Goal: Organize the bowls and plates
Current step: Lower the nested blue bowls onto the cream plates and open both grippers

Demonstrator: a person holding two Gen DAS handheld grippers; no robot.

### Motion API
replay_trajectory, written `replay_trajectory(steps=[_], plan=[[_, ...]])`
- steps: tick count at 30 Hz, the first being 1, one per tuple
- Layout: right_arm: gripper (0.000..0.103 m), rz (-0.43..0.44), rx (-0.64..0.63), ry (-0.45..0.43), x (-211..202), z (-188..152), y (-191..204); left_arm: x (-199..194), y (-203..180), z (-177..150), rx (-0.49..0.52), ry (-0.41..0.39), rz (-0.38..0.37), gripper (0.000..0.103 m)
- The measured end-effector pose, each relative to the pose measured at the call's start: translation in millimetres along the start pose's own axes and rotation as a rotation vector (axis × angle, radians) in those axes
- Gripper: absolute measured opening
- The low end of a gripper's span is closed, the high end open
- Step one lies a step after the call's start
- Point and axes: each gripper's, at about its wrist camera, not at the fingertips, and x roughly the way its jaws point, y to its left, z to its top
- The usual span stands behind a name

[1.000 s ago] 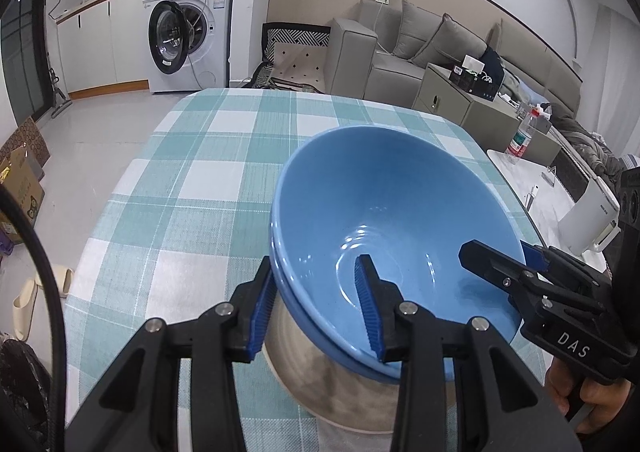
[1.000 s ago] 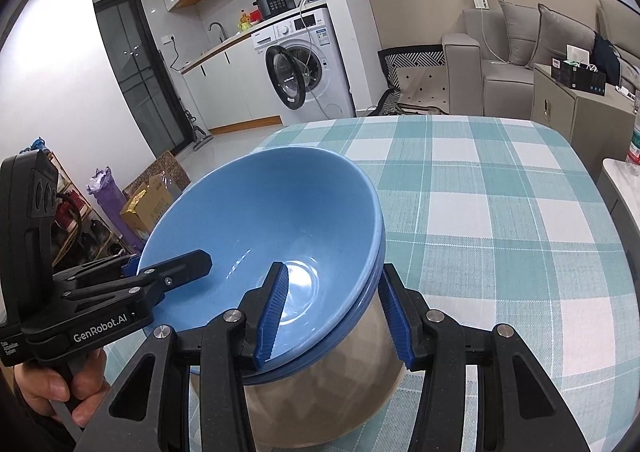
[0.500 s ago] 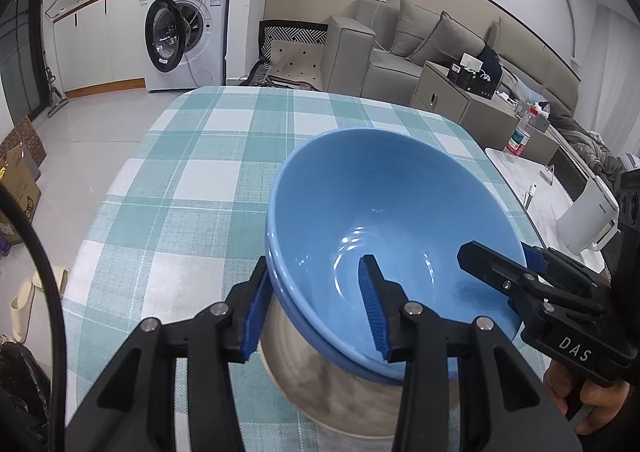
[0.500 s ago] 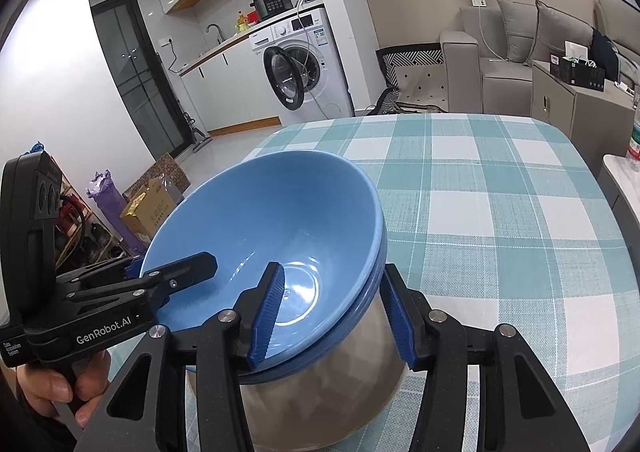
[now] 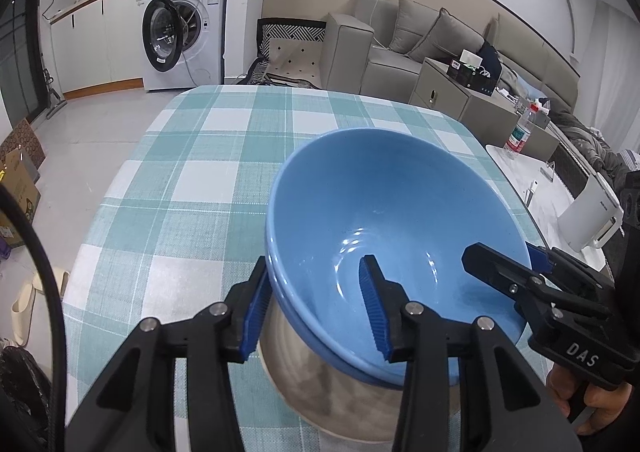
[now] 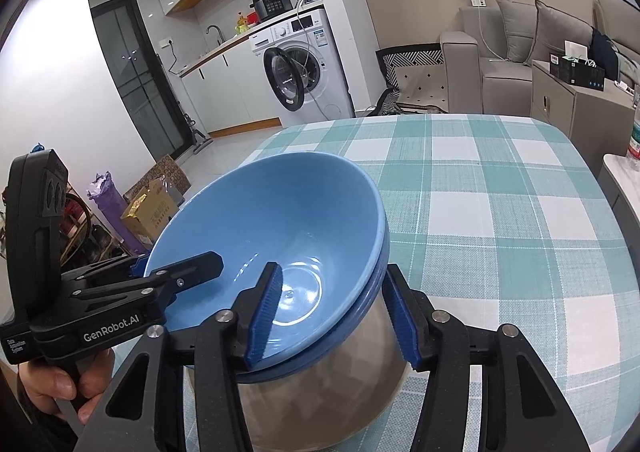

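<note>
**Now released: nested blue bowls seated on the steel bowl**

Now the blue bowl sits nested in a second blue bowl, of which only the rim band shows beneath it; both rest in a steel bowl standing on the near part of the checked tablecloth. The stack leans slightly, its opening turned toward the far left of the table as the left wrist view shows it.

What has changed: against the frames a second ago, both sets of jaws have just been opening, and the gap between each inner pad and the bowl wall is wider than it was. The stack itself keeps its place on the cloth. This probably marks the end of a placing step, the blue bowls having been set down and let go.

Left gripper: partly open, its jaws astride the near left rim, one pad outside and one inside. The inner pad stands clear of the wall; the outer pad lies against or just beside the rim, and contact cannot be told. No clamp is evident.

Right gripper: partly open, somewhat wider, astride the near right rim in the same manner. Its pads appear clear of the bowls, so nothing is held.

Beyond the table stand a washing machine and a grey sofa.
</note>
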Motion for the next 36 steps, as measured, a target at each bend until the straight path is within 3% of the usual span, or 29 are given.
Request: replay_trajectory(steps=[11,14,16,19,25,27,29,31,36], plan=[[0.057,0.009,-0.020,0.001,-2,1,1,-1,1,1,0.014,-0.001,-0.006,0.051],[0.066,0.010,-0.042,-0.014,-6,1,3,-5,2,2,0.006,-0.015,-0.021,0.059],[0.078,0.018,-0.054,-0.023,-8,2,4,-7,2,3,0.013,-0.025,-0.012,0.059],[0.081,0.010,-0.063,-0.030,-9,2,5,-8,1,4,0.025,-0.028,-0.007,0.061],[0.085,0.005,-0.053,-0.032,-9,2,2,-12,4,3,0.020,-0.044,-0.014,0.079],[0.087,0.000,-0.051,-0.032,-8,2,1,-14,4,3,0.029,-0.050,-0.019,0.081],[0.089,-0.002,-0.046,-0.032,-8,2,1,-15,4,2,0.038,-0.053,-0.015,0.093],[0.094,-0.003,-0.045,-0.032,-8,1,0,-18,4,0,0.048,-0.074,-0.009,0.099],[0.102,-0.010,-0.048,-0.039,-7,1,0,-25,6,0,0.063,-0.110,-0.001,0.103]])
